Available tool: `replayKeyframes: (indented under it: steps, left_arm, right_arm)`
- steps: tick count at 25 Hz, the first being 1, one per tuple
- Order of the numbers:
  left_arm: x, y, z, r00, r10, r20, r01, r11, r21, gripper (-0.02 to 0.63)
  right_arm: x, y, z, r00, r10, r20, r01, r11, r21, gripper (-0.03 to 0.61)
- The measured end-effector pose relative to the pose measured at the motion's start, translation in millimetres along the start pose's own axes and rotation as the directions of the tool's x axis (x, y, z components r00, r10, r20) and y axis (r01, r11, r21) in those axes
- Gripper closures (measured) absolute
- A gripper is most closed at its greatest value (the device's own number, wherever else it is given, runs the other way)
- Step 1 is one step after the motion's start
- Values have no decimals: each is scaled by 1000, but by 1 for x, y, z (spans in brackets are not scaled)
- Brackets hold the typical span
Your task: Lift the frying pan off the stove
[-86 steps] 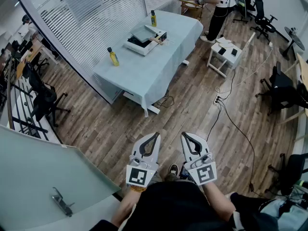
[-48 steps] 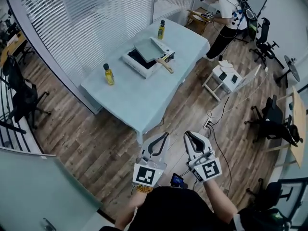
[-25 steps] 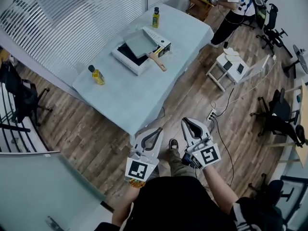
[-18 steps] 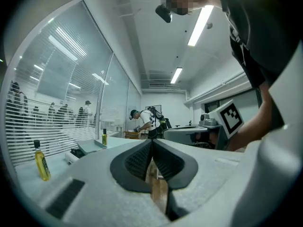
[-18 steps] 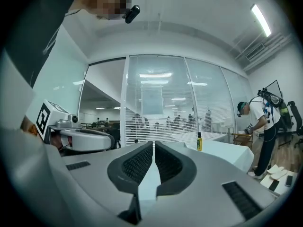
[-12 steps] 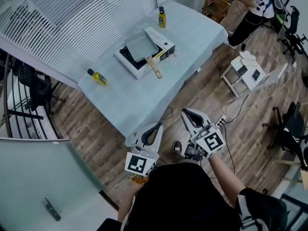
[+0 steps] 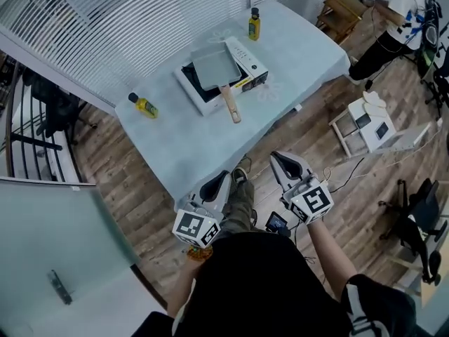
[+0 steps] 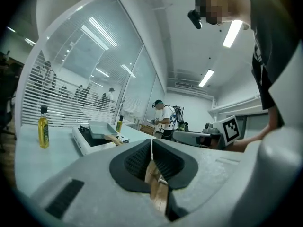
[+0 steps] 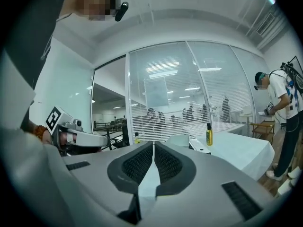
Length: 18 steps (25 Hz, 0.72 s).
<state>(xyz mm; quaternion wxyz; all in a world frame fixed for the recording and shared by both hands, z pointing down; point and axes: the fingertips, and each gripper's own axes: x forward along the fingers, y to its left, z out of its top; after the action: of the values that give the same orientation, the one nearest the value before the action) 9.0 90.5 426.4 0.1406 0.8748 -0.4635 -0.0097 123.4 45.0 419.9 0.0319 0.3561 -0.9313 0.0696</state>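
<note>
The grey rectangular frying pan (image 7: 213, 67) sits on a white portable stove (image 7: 245, 55) on the table (image 7: 182, 146). Its wooden handle (image 7: 231, 104) points toward me. My left gripper (image 7: 222, 177) is shut and empty, level in the air just short of the table's near edge. To its right my right gripper (image 7: 277, 159) is shut too, holding nothing. Both are far from the pan. In the left gripper view the pan (image 8: 101, 127) and stove (image 8: 87, 141) lie ahead beyond the shut left gripper (image 8: 151, 144). The right gripper (image 9: 154, 146) points at the table too.
Two yellow bottles stand on the table, one (image 7: 144, 105) at the left, one (image 7: 253, 24) at the far end. A person (image 7: 393, 20) stands beyond the table by a wooden stand. A white stool (image 7: 368, 121), cables and office chairs are on the floor at the right.
The table and pan have come nearer in the head view. Both grippers have moved forward to the table's near edge and stayed shut.
</note>
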Motion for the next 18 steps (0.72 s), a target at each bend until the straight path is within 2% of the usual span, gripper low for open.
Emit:
replayKeyframes:
  steps: [4,7,11,14,18]
  left_arm:
    - [32,41,-8,1000,-1,-4,1,997,-83,592]
    - [57,75,-16,1000,-3,-1,2,982,-189,592]
    - [84,112,-24,1000,4,-24,-10,965,-262,592]
    - [98,132,-27,1000,-12,-13,7,938,-347,592]
    - [109,153,-33,999,-46,13,47,883,-466,591]
  right_arm:
    - [29,-27,3,1000,11,-17,-12,1000,-19,584]
    - [56,-50,7,999,17,-51,-17,1000,-9,584]
    - [89,-76,18,995,48,-92,-51,998,-26,584]
    - [113,-94,21,990,66,-126,-72,997,-39,584]
    - [142,-115,16,985,92,-149,-93,996,-5,584]
